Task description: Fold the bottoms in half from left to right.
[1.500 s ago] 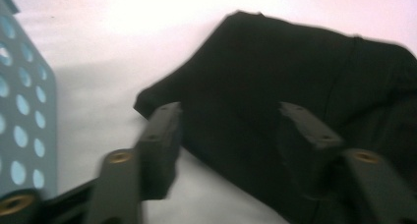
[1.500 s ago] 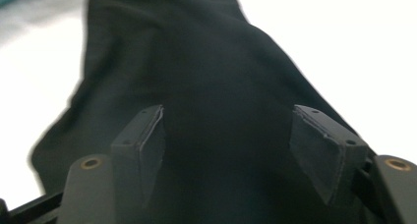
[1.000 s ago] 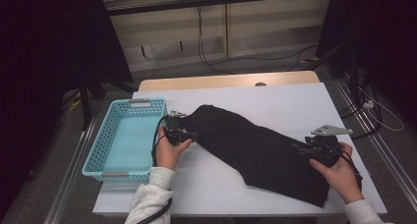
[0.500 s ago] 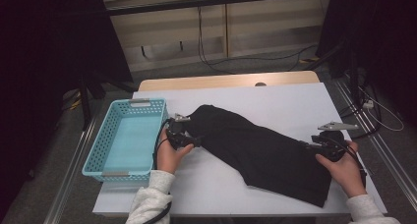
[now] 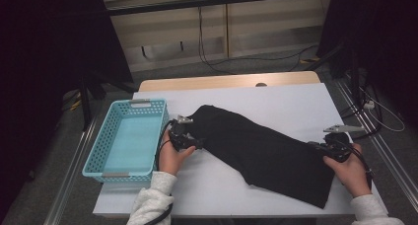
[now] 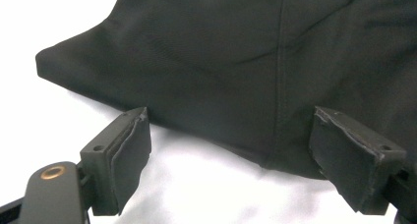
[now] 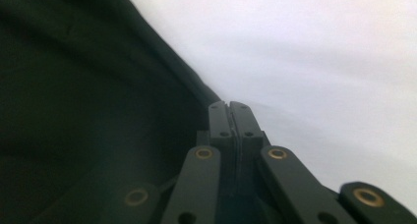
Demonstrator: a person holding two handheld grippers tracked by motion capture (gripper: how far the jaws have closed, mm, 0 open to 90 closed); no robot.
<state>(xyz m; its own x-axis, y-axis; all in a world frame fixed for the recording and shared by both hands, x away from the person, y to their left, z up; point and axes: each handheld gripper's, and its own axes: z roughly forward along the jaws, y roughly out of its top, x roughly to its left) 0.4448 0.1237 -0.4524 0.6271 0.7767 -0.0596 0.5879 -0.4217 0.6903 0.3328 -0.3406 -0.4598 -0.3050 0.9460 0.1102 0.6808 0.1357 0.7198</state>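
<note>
A black garment (image 5: 261, 151) is lying flat on the white table (image 5: 296, 99), running slantwise from the far left, close to the basket, down toward the near right corner. It is looking like soft, matte woven cloth, thin and limp, with a stitched seam (image 6: 280, 76) running down it in the left gripper view. My guess is that it is going to handle lightly but floppily: it will be sagging and folding wherever it is not supported, so it wants holding at an edge or corner at both ends rather than in the middle.

The left gripper (image 5: 190, 140) is sitting at the garment's left end with its jaws standing wide apart, one pad (image 6: 129, 157) on bare table just short of the hem and the other overlapping the dark edge; nothing is pinched between them yet. The hem there is making a rounded, slightly thick fold, a fair place to bite.

The right gripper (image 7: 229, 117) is resting at the cloth's right edge with its jaws pressed together. Whether a sliver of fabric is caught between them I cannot tell; the edge is running right alongside the tips.

To the left, a light blue plastic basket (image 5: 106, 136) with latticed walls is standing beside the table's edge.
</note>
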